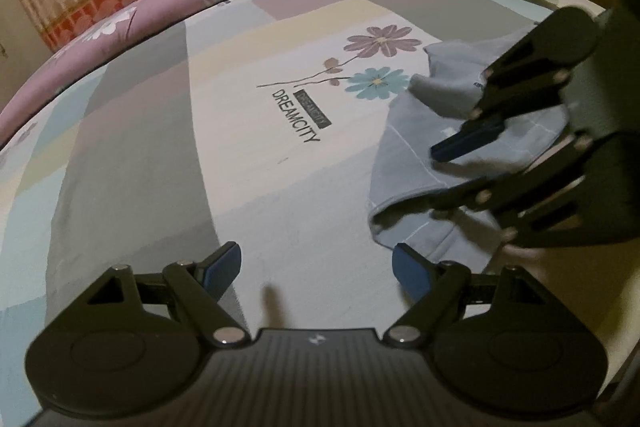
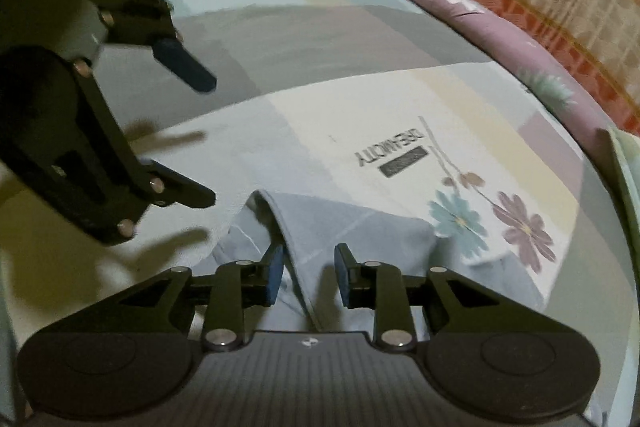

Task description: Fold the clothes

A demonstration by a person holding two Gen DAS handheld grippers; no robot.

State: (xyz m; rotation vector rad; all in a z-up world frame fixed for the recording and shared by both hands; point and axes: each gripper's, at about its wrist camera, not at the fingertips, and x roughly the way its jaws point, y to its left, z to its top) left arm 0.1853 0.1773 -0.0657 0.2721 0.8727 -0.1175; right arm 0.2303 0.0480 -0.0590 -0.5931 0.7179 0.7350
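Blue garment [image 2: 352, 239] on bedsheet [image 1: 248, 155], both hand-held grippers [image 1: 316, 269] [image 2: 308, 273] spread wide, empty.

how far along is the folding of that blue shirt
Done: the blue shirt already lies on the bed as a compact bundle with layers turned over. In hand: nothing is gripped; the right gripper is open right over the shirt, and the left gripper is open over bare sheet beside it. Left: edges look uneven, so likely another fold or tidying.
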